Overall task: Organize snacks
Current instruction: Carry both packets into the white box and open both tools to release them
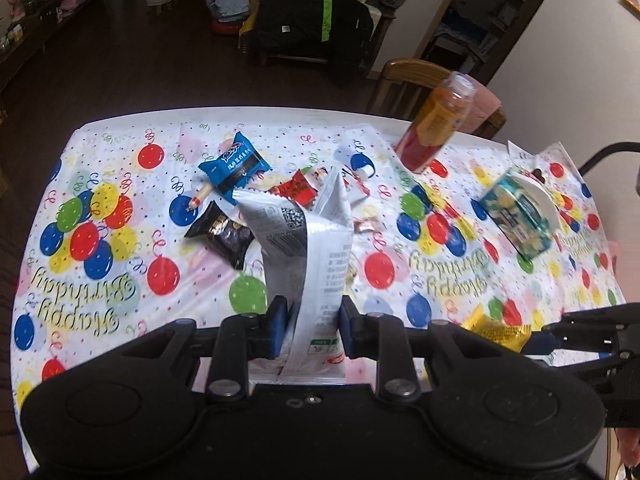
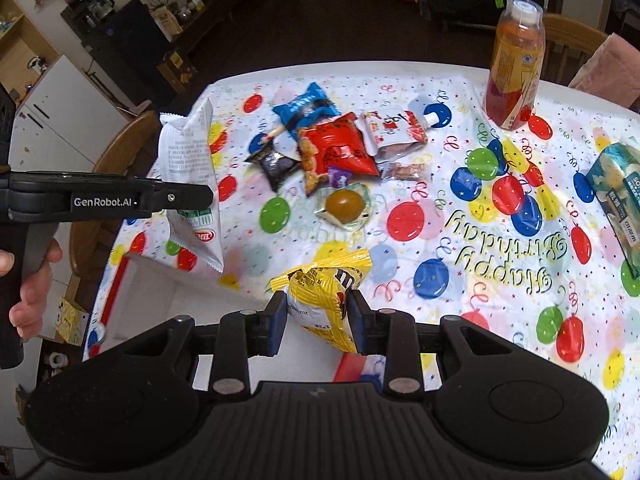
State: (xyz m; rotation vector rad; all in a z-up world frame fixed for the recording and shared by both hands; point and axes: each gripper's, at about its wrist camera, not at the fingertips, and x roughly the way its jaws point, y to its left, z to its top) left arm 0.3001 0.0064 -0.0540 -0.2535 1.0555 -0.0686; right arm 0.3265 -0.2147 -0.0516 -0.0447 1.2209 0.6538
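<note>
Two claws, each gripping one packet: white [image 2: 192, 176] in the left, yellow [image 2: 324, 300] in the right. Ahead: one bottle [image 2: 514, 64], one tissue pack [image 2: 618, 196].
</note>
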